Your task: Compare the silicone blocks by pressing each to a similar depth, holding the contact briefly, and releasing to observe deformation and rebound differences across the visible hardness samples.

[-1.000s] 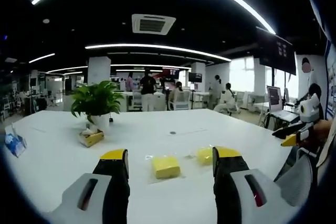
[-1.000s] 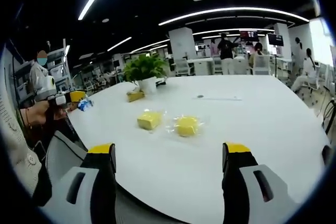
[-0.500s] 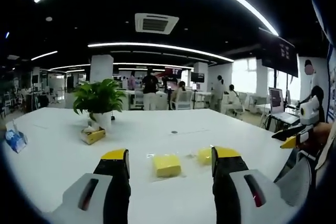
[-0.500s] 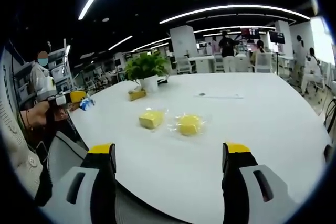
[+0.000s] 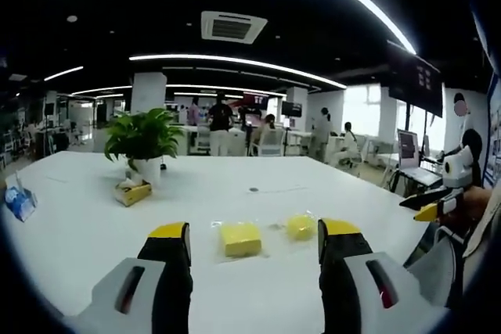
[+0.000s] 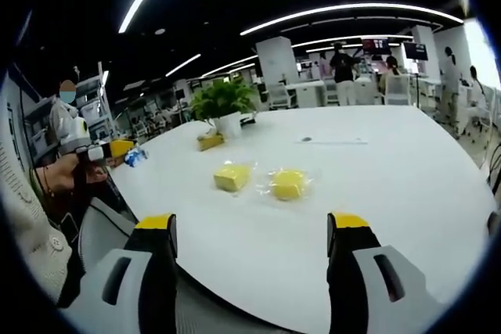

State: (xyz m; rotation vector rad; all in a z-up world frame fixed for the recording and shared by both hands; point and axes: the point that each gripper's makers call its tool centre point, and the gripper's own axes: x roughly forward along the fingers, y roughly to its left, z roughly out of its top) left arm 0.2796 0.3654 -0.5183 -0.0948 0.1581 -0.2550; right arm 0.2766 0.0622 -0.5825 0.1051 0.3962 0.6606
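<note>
In the left gripper view, the left gripper (image 5: 254, 240) stands wide, holding nothing, its two yellow-tipped jaws rising over the white bench (image 5: 78, 232). Between the jaws and beyond their tips lies the square yellow block (image 5: 239, 238), flat on the bench on a clear wrapper. Just beside it, near the right-hand jaw tip, sits the round yellow block (image 5: 300, 226). Compared with a second ago, both blocks sit a little higher and farther left in this view while the whole scene has shifted too, so the camera has moved, not the blocks. A potted plant (image 5: 143, 142) and a small yellow box (image 5: 131, 192) stand farther back, a blue packet (image 5: 17, 201) lies at the left edge, and the right gripper (image 5: 438, 202) shows at the far right.

In the right gripper view, the right gripper (image 6: 252, 234) is also wide and empty, hanging over the near edge of the bench. The square block (image 6: 232, 177) and the round block (image 6: 287, 184) lie side by side, apart from the jaws, and look slightly larger than before, which suggests a slow approach. The left gripper (image 6: 98, 149) appears at the left.

Neither block is touched, so I judge no pressing has begun; the first press is still ahead.
</note>
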